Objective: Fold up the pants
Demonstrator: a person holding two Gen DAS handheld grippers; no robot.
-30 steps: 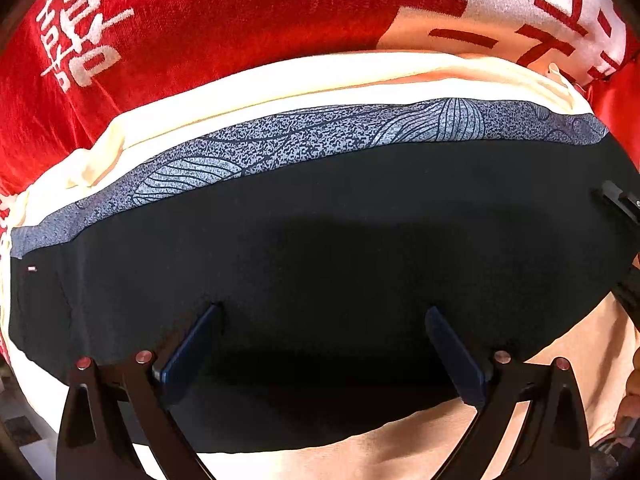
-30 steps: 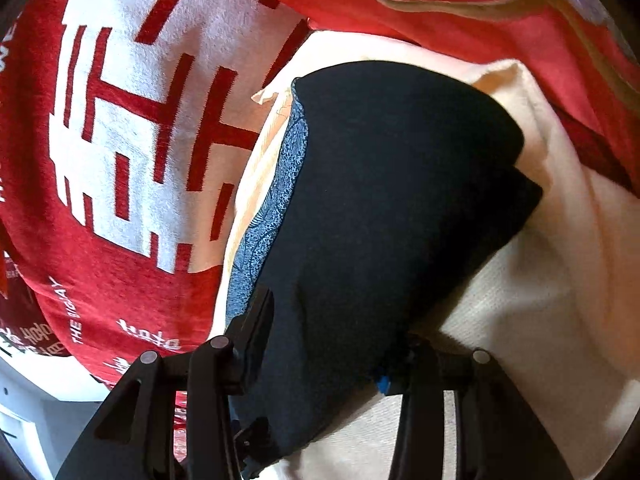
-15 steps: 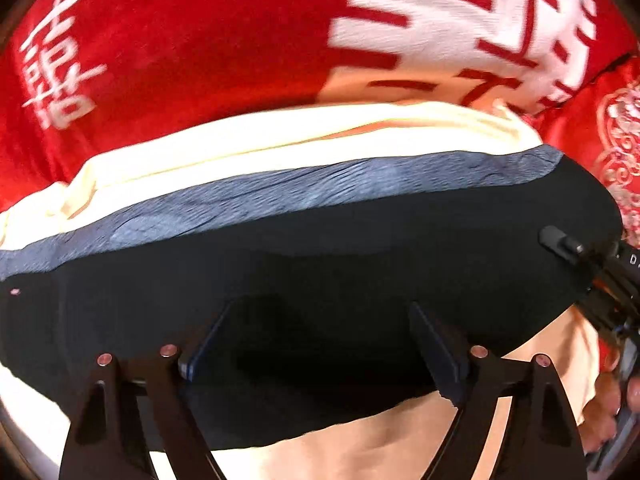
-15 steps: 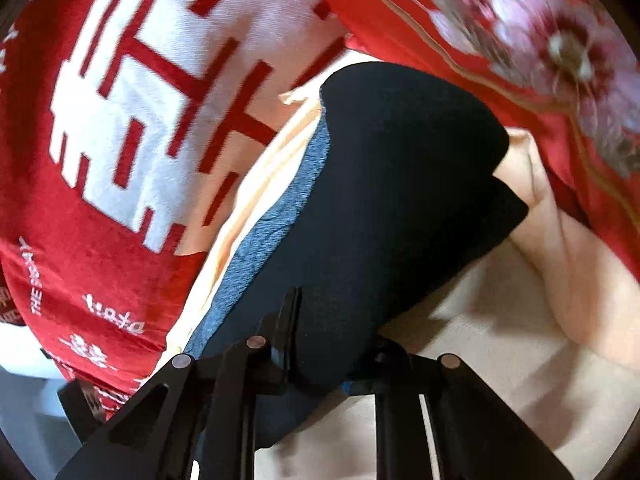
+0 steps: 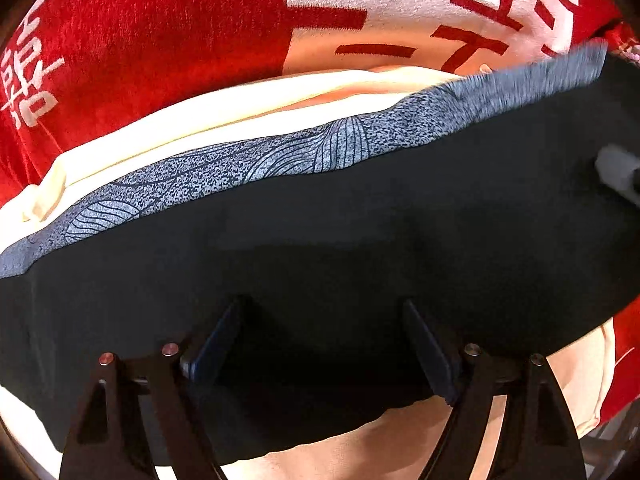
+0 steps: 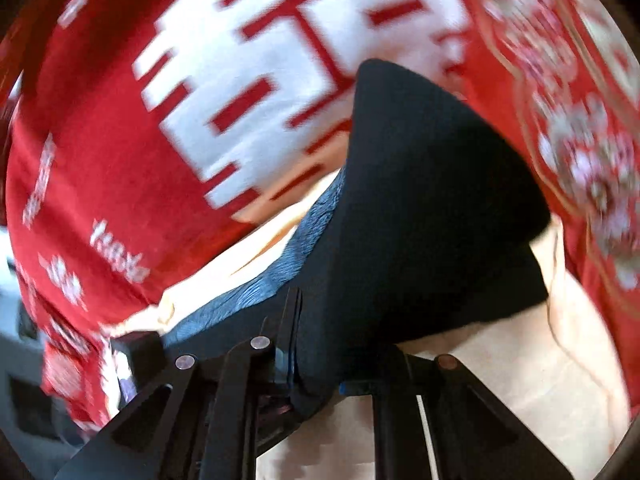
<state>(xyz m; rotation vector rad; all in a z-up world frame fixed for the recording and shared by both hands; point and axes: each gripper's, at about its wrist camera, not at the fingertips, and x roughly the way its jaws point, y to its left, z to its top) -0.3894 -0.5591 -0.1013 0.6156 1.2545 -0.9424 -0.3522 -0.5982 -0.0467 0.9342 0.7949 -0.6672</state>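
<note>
The black pants (image 5: 360,240), with a grey patterned band (image 5: 320,148) along their far edge, lie across a cream cloth (image 5: 200,120). My left gripper (image 5: 323,304) points down at them near their front edge. Its jaws stand wide, with black fabric under and between the fingers; no pinch shows. My right gripper (image 6: 336,340) is shut on one end of the pants (image 6: 420,200) and holds that end up off the cream cloth (image 6: 500,380). In the left wrist view the right end of the band is raised and blurred.
A red blanket with white characters (image 5: 160,40) covers the surface beyond the cream cloth, also the red blanket (image 6: 100,140). A red floral cloth (image 6: 580,140) lies at the right. A blurred grey part (image 5: 618,172) shows at the right edge over the pants.
My right gripper closed on the pants' end, then rose and rolled with it. The left jaws narrowed slightly and stayed over the pants. The right end of the band lifted.
</note>
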